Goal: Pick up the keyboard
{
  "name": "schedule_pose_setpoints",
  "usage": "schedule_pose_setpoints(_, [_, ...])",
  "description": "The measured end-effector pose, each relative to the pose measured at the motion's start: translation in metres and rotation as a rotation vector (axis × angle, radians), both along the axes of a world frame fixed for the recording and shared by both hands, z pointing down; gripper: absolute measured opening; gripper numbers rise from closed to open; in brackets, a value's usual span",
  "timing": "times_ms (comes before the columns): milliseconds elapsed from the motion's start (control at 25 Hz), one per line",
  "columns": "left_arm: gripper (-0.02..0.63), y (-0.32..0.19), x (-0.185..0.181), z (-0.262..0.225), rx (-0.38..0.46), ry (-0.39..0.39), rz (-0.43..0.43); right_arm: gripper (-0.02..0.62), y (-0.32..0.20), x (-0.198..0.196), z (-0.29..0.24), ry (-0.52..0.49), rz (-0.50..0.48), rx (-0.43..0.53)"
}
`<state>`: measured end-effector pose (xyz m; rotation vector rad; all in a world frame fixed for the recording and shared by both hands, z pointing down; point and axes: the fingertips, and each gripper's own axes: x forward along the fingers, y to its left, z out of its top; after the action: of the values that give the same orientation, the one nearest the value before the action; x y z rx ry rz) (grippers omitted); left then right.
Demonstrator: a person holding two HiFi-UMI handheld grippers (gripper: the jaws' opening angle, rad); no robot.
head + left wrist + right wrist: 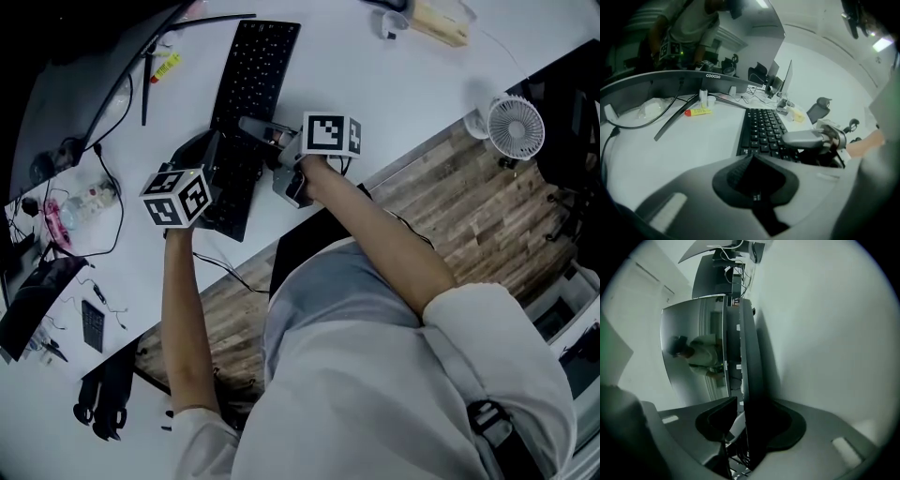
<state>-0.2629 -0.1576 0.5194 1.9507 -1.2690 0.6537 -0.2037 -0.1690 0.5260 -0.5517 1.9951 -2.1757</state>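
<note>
**Keyboard lying on the tabletop, both grippers at its near end**

The black keyboard (251, 89) lies flat on the white tabletop (394, 84), in front of a curved monitor (693, 77); its near end is covered by the two grippers in the head view. The right gripper (267, 131) comes from the side with its jaws spread, and the thin edge of the keyboard stands between them; in the right gripper view a narrow slit of light is seen on one side of the edge, while the other side looks close against the pad, so the pinch does not look complete. The left gripper (225, 159) is at the near left corner; its jaws are pressed together, with nothing visible between them.

The word "coocaa" can be read on the lower bezel of the monitor; a yellow tube (697, 111) with a red cap lies beside the keyboard, but its print is too small to read. Below the tabletop edge there is a wooden floor (469, 216), and a small white fan (515, 128) stands there.
</note>
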Motion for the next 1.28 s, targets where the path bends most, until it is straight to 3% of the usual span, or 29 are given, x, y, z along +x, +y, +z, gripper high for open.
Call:
schedule_pose_setpoints(160, [0.000,0.000,-0.001,-0.001,0.005,0.000,-0.004,0.169,0.003,-0.021,0.000,0.044,-0.070,0.041])
schedule_pose_setpoints(320, [0.000,-0.002,-0.003,-0.001,0.011,0.005,-0.010,0.150,0.002,-0.029,0.003,0.053,-0.083,0.022])
schedule_pose_setpoints(480, [0.000,-0.002,-0.005,-0.001,0.014,0.011,-0.028,0.077,0.002,-0.028,0.011,0.108,-0.089,0.006])
schedule_pose_setpoints(720, [0.000,-0.003,-0.008,-0.002,-0.002,0.047,-0.071,0.071,0.002,-0.027,0.012,0.129,-0.090,0.007])
schedule_pose_setpoints(1160, [0.000,-0.001,-0.007,-0.015,0.013,-0.003,-0.137,0.069,0.007,-0.023,0.008,0.111,-0.101,0.040])
schedule_pose_setpoints(1280, [0.000,0.001,-0.005,-0.022,0.021,0.030,-0.159,0.069,0.012,-0.020,0.009,0.114,-0.110,0.043])
